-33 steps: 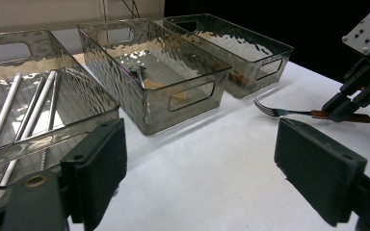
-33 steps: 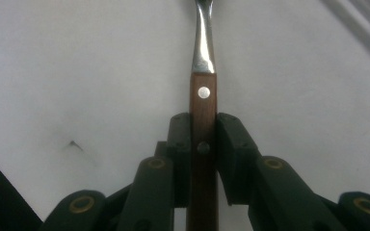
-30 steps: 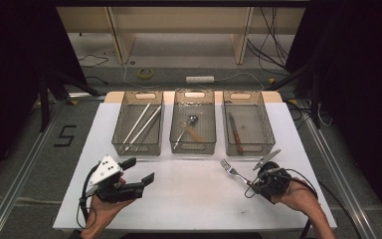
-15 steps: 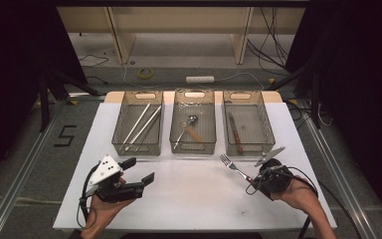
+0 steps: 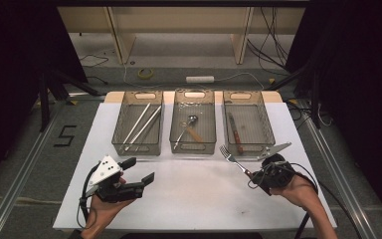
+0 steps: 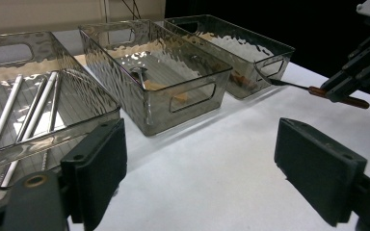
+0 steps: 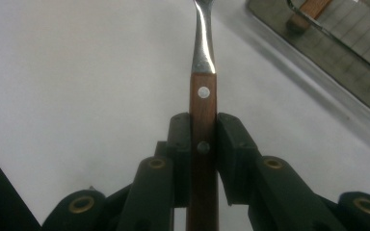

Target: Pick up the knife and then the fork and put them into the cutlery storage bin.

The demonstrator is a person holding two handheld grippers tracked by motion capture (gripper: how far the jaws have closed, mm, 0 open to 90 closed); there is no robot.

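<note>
The right gripper [image 7: 203, 132] pinches a fork [image 7: 203, 72] by its wooden handle (prongs toward the right bin [image 5: 246, 99]), while the left gripper [image 6: 200, 159] hangs spread wide and empty over the table [image 5: 194, 199].

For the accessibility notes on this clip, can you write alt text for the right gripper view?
The right gripper has its two black jaws shut on the wooden handle of a fork, whose metal neck runs up out of frame. Under it lies the white table, and a clear bin crosses the upper right corner.
</note>
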